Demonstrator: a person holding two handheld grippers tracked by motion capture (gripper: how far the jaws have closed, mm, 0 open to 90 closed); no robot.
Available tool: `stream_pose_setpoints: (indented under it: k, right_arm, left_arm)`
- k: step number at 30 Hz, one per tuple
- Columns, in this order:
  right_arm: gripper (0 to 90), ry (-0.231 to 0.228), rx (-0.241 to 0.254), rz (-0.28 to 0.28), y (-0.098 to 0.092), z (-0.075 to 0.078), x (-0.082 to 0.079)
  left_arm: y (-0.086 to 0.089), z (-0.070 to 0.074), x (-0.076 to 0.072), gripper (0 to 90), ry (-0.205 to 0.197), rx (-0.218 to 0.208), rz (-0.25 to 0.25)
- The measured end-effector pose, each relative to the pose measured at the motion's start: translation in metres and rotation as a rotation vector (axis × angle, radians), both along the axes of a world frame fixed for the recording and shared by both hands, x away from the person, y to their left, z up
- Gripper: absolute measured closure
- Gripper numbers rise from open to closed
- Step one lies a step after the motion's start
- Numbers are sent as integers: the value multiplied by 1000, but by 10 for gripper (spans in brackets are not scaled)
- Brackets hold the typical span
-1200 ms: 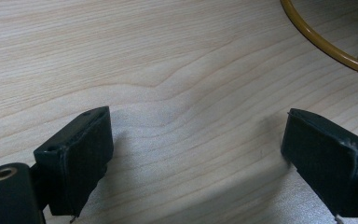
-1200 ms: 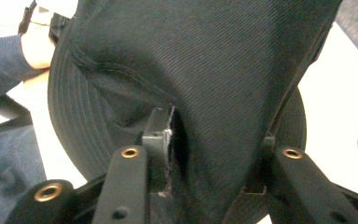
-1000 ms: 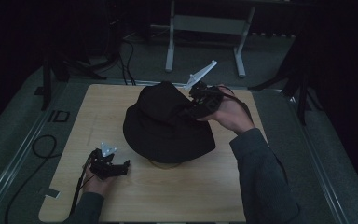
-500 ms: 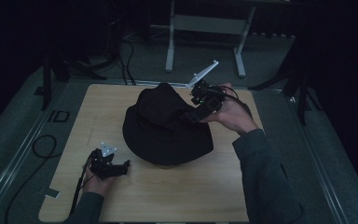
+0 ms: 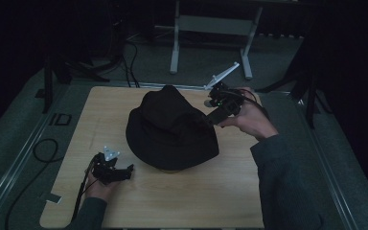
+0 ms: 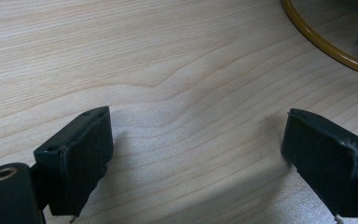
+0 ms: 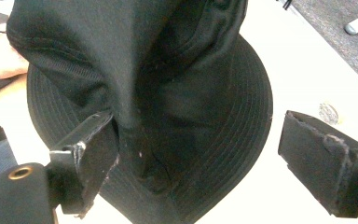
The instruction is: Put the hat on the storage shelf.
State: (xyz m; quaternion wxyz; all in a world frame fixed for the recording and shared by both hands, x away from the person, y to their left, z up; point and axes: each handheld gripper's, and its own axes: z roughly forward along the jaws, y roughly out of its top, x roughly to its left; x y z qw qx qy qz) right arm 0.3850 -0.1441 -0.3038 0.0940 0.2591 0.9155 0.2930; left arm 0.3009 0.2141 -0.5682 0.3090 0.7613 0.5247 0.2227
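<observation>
A black brimmed hat (image 5: pixel 172 129) sits in the middle of the wooden table (image 5: pixel 182 206), its crown bunched up into a peak. My right gripper (image 5: pixel 210 120) is at the hat's right side and its jaws have just been opening. In the right gripper view the hat (image 7: pixel 168 84) hangs between the jaws of the right gripper (image 7: pixel 196 140), its fabric brushing the left pad and well apart from the right pad. My left gripper (image 5: pixel 124 168) rests open on the table at the front left, with bare wood between the jaws of the left gripper (image 6: pixel 196 140).
A gold metal ring (image 6: pixel 326 44) lies on the table just past my left gripper, under the hat's edge. A white metal frame (image 5: pixel 177 48) stands on the floor beyond the table. Cables (image 5: pixel 43 153) lie on the floor at the left.
My right gripper has let go of the hat's crown and drawn a little to the right. The hat has settled. The left hand has not moved.
</observation>
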Motion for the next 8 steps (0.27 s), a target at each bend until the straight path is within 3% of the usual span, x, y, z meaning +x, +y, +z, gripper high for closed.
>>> stream_pose_setpoints:
  k: [8]
  right_arm:
    - [133, 8, 13, -15, -13, -4, -1]
  left_arm:
    - [0, 0, 0, 94, 1, -1, 0]
